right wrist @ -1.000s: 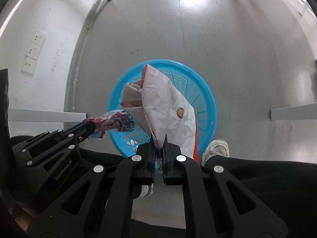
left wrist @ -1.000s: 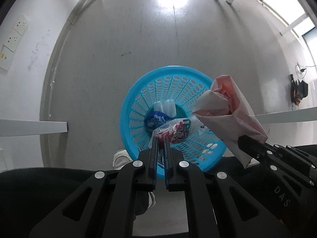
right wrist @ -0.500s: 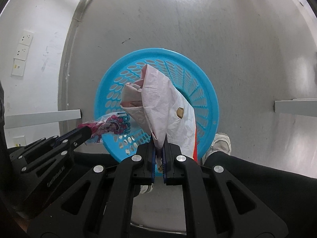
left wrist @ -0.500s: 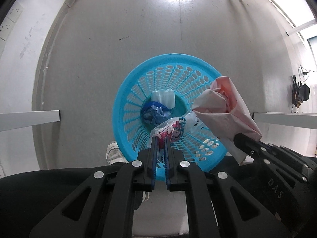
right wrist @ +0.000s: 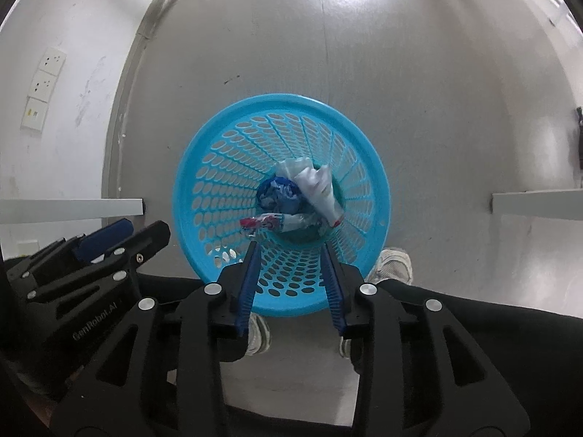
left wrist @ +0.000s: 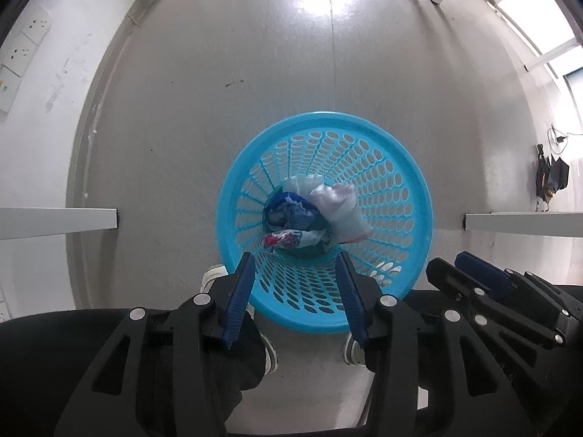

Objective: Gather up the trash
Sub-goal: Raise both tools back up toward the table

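Note:
A round blue slotted basket [left wrist: 400, 167] [right wrist: 226, 138] stands on the grey floor straight below both grippers. At its bottom lie a pink-white paper bag [left wrist: 339, 207] [right wrist: 319, 191], a red and white printed wrapper [left wrist: 291, 238] [right wrist: 271, 223], a crumpled blue wrapper [left wrist: 288, 213] [right wrist: 278, 195] and a clear plastic piece [left wrist: 298, 184]. My left gripper [left wrist: 295, 266] points down over the basket's near side, jaws opening, nothing between them. My right gripper [right wrist: 289, 255] hangs likewise, jaws opening and empty. Each gripper shows in the other's view, the right one [left wrist: 459, 266] and the left one [right wrist: 145, 231].
White table legs [left wrist: 58, 222] [left wrist: 524, 224] flank the basket at left and right. A wall with sockets [right wrist: 43, 83] runs along the left. The person's white shoes [right wrist: 395, 266] [left wrist: 215, 276] and dark trousers stand at the basket's near side.
Both grippers went from shut to open. The printed wrapper dropped from the left one and the pink-white paper bag from the right one; both now lie in the basket.

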Demonstrator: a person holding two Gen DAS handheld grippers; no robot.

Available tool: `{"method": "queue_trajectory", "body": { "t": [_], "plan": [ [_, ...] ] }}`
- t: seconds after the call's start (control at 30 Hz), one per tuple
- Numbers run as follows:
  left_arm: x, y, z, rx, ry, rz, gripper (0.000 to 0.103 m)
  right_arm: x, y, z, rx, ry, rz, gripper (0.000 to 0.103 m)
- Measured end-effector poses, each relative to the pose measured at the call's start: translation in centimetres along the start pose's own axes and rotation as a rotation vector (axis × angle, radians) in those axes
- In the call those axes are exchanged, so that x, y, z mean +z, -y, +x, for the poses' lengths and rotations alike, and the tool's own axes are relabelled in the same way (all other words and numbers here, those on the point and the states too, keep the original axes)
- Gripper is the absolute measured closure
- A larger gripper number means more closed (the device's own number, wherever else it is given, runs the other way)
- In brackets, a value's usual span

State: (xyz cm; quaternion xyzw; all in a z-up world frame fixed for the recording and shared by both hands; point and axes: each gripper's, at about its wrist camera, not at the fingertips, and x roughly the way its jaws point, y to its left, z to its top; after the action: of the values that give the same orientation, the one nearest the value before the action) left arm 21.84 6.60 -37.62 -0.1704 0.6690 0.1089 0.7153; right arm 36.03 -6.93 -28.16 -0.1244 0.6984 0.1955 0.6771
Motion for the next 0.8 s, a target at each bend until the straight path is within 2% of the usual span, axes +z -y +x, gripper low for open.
{"method": "queue_trajectory", "body": {
  "t": [0.2, 0.5, 0.6, 0.7, 0.8],
  "plan": [
    [-1.1, -0.8, -2.4, -0.080, 0.036, -0.033, 0.057, -1.7, -0.2, -2.5, 0.014, 0.039, -0.012, 0.065],
    [-3.1, -0.3, -6.0, -0.070, 0.143, 0.017, 0.053, -5.3, -1.4, -7.5, 0.059, 0.124, -0.083, 0.059],
    [-4.2, -0.3, -7.9, -0.099, 0.166, 0.019, 0.052, -7.0, -1.4, -9.8, 0.056, 0.172, -0.112, 0.055],
    [-5.6, 0.2, -10.3, -0.098, 0.218, 0.052, 0.047, -8.4, -1.4, -11.8, 0.059, 0.198, -0.126, 0.055],
    [-7.2, 0.7, -12.7, -0.103, 0.274, 0.092, 0.041, -10.0, -1.4, -14.1, 0.065, 0.233, -0.145, 0.050]
  ]
}}
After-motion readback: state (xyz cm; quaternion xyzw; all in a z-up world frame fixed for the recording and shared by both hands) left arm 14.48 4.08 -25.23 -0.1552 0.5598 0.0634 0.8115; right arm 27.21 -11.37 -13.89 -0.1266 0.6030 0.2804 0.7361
